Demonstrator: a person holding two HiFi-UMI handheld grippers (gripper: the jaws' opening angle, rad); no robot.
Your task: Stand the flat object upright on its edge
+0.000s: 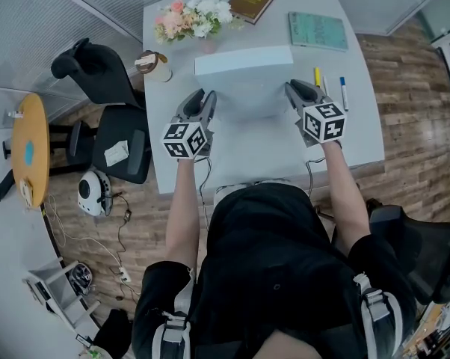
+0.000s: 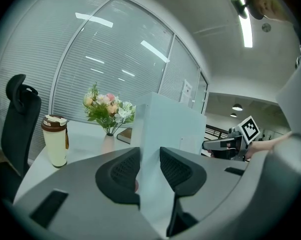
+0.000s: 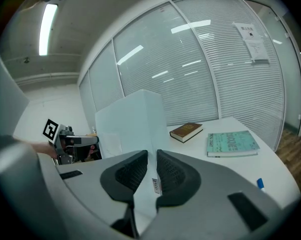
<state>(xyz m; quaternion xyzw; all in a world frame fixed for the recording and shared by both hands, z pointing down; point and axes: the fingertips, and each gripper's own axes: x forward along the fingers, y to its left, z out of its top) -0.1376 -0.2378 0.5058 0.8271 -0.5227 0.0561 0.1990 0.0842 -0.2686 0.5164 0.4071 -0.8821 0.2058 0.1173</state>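
Uprighting step, apparently near its end: left tool [image 1: 207,102] and right tool [image 1: 294,90] each clamped one end of the pale flat box [image 1: 244,60], which stood upright between them over the desk [image 1: 270,152]; the next move probably called for settling its lower edge, then a gentle release.

Bottom edge of white box [image 3: 135,119] hidden behind right gripper [image 3: 152,155] body; barcode label [image 3: 156,186] too small to read; teal book [image 3: 233,143] cover print illegible.
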